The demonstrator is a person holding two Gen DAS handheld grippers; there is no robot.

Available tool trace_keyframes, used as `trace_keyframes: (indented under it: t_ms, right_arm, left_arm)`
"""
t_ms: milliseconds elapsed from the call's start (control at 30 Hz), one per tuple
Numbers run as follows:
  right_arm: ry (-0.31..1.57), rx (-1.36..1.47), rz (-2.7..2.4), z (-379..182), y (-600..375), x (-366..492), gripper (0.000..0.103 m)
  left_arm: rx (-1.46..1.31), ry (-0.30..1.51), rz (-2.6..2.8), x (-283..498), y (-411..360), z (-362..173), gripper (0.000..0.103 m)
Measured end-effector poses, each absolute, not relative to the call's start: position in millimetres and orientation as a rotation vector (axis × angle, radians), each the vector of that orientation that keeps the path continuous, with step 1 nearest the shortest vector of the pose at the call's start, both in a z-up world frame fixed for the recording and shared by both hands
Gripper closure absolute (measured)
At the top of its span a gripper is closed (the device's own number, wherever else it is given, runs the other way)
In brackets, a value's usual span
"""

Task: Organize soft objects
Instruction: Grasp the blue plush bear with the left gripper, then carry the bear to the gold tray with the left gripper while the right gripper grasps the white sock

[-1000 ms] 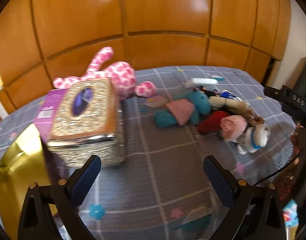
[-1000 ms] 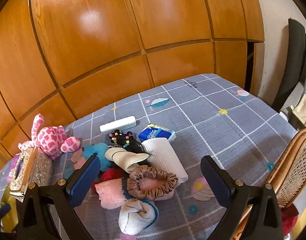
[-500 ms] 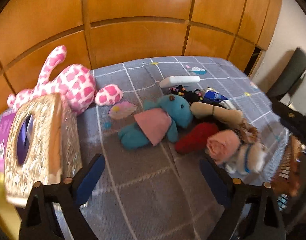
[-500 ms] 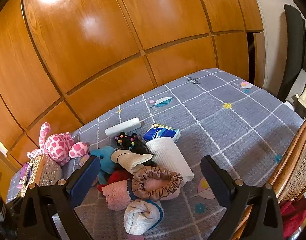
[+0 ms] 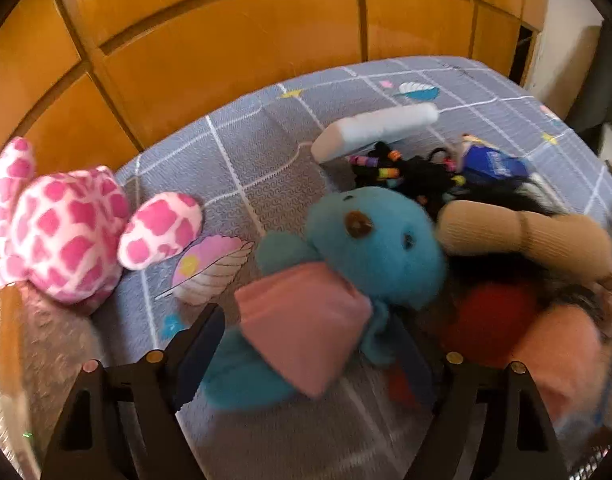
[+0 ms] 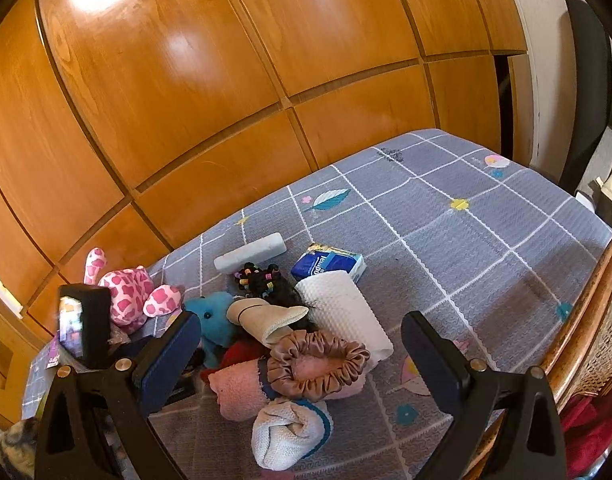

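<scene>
A blue plush toy [image 5: 370, 236] with a pink cloth [image 5: 306, 320] lies on the grey mat [image 5: 258, 160]; it also shows in the right wrist view [image 6: 212, 318]. My left gripper [image 5: 306, 354] is open, its jaws on either side of the toy's body, close over it. A pile of soft things lies to its right: a beige sock [image 6: 266, 316], a red item [image 5: 494, 320], a pink rolled towel [image 6: 238, 392], a brown scrunchie [image 6: 318, 364], a white rolled cloth [image 6: 290, 436]. My right gripper [image 6: 302, 360] is open, held above the pile.
A pink spotted plush [image 5: 66, 236] lies at the left by a glittery tissue box [image 5: 10, 360]. A white bar [image 6: 250, 258], blue tissue pack [image 6: 330, 266], hair ties [image 6: 260, 278] and white towel roll [image 6: 346, 316] lie behind. A wicker chair [image 6: 586, 328] stands right. Wooden wall behind.
My left gripper has swung right, away from the tissue box, and moved down close over the blue plush toy. The right gripper has drifted slightly; the left gripper's body now shows in its view.
</scene>
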State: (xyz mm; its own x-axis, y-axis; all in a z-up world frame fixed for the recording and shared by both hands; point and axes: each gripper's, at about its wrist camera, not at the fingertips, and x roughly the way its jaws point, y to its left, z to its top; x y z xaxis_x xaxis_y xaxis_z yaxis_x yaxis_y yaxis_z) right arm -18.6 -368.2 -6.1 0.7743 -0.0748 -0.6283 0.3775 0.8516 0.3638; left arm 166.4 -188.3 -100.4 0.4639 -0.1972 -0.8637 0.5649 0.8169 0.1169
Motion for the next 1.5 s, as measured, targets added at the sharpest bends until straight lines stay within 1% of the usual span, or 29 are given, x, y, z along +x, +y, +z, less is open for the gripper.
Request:
trace_keyframes:
  t_ms: [33,67,133,167,233,400,533,667,867,1033,1200,1500]
  right_arm:
    - [0.644,0.503,-0.256,-6.4,-368.4,-18.6,0.001]
    - [0.645,0.505,-0.256,-6.8,-368.8,-18.7,0.001]
    - [0.646,0.509,-0.253,-7.0,-369.3,-18.6,0.001]
    - [0.647,0.509,-0.253,-7.0,-369.3,-18.1,0.001]
    - [0.647,0.508,-0.253,-7.2,-369.2,-18.1,0.002]
    - [0.655,0.501,-0.257,-8.1,-368.6,-16.9,0.006]
    - [0.67,0.502,-0.261,-9.6,-368.7,-15.5,0.006]
    - [0.687,0.518,-0.253,-12.0,-371.1,-14.5,0.006]
    - [0.714,0.581,-0.239,-17.2,-378.5,-13.5,0.006]
    - [0.743,0.592,-0.218,-20.1,-378.8,-10.4,0.006]
    - [0.785,0.599,-0.196,-24.4,-379.0,-5.1,0.006]
    - [0.901,0.562,-0.168,-32.5,-368.2,4.5,0.006]
  left_arm:
    - [0.393,1.009,-0.494,172.4,-187.5,-105.4,0.022]
    - [0.362,1.031,-0.51,175.0,-187.4,-107.7,0.039]
    - [0.303,1.04,-0.53,175.8,-181.9,-107.7,0.049]
    - [0.291,1.032,-0.529,174.2,-179.3,-105.8,0.057]
    - [0.255,1.038,-0.533,171.2,-173.0,-101.9,0.061]
    - [0.145,1.016,-0.543,160.8,-153.9,-70.6,0.062]
    - [0.089,0.957,-0.521,156.4,-133.0,-25.4,0.061]
    - [-0.024,0.917,-0.434,170.3,-87.7,17.2,0.061]
    - [-0.097,0.842,-0.24,190.2,-9.2,52.7,0.061]
    - [-0.156,0.82,-0.086,193.9,66.9,56.0,0.061]
    - [-0.183,0.812,-0.004,178.8,114.5,49.7,0.061]
    - [-0.227,0.821,0.03,117.9,168.4,28.2,0.061]
